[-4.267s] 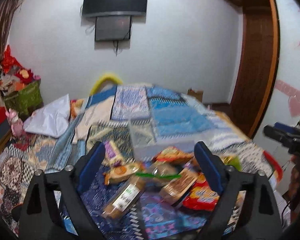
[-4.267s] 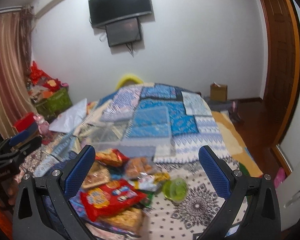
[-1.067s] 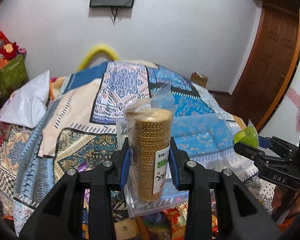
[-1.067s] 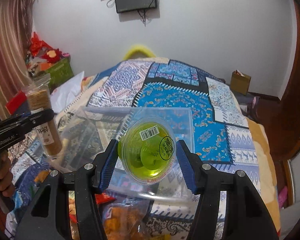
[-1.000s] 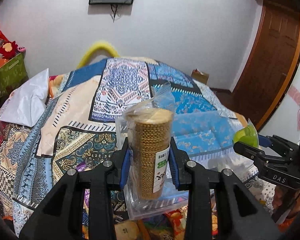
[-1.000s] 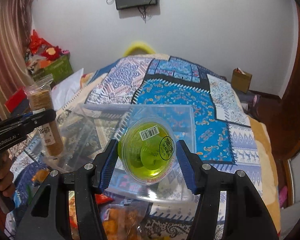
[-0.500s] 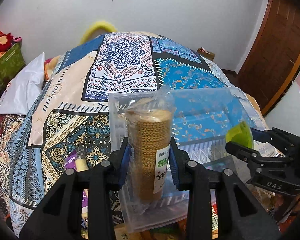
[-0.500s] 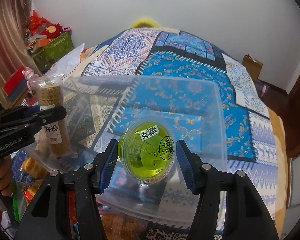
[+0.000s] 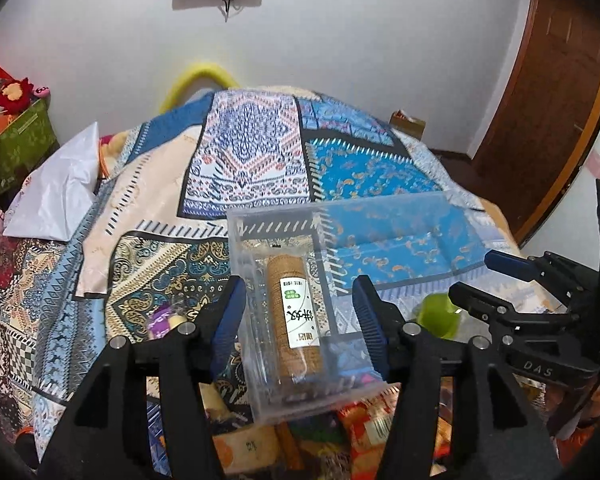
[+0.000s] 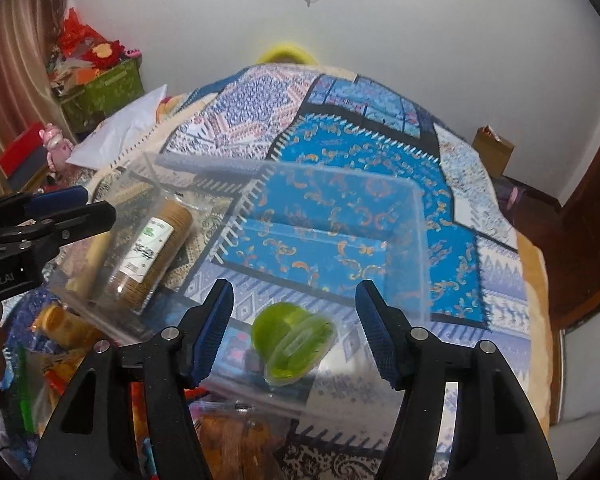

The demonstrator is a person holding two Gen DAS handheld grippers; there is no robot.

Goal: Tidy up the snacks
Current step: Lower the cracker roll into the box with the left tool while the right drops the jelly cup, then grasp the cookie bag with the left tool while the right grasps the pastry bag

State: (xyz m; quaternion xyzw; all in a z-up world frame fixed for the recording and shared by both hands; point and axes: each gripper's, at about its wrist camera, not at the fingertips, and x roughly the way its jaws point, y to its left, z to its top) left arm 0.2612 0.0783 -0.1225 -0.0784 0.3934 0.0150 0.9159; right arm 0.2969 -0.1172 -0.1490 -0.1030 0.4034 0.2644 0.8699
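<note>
A clear plastic bin [image 9: 452, 216] [image 10: 416, 248] sits on the patterned bedspread. A roll of brown biscuits [image 9: 294, 316] [image 10: 152, 248] in a clear wrapper lies in the bin's left part. A green jelly cup [image 10: 290, 338] [image 9: 436, 316], blurred, lies tipped in the bin's near right part. My left gripper [image 9: 298, 312] is open above the biscuit roll, its jaws wide on either side of it. My right gripper [image 10: 294, 332] is open above the jelly cup, not touching it.
Several loose snack packets [image 9: 364, 428] [image 10: 228, 436] lie on the bed in front of the bin. A white pillow [image 9: 56, 196] lies at the left. A green storage box [image 10: 104, 92] stands by the wall, and a wooden door [image 9: 548, 80] at the right.
Both grippers have opened. The biscuit roll left my left gripper and now lies in the bin. The jelly cup left my right gripper and dropped into the bin.
</note>
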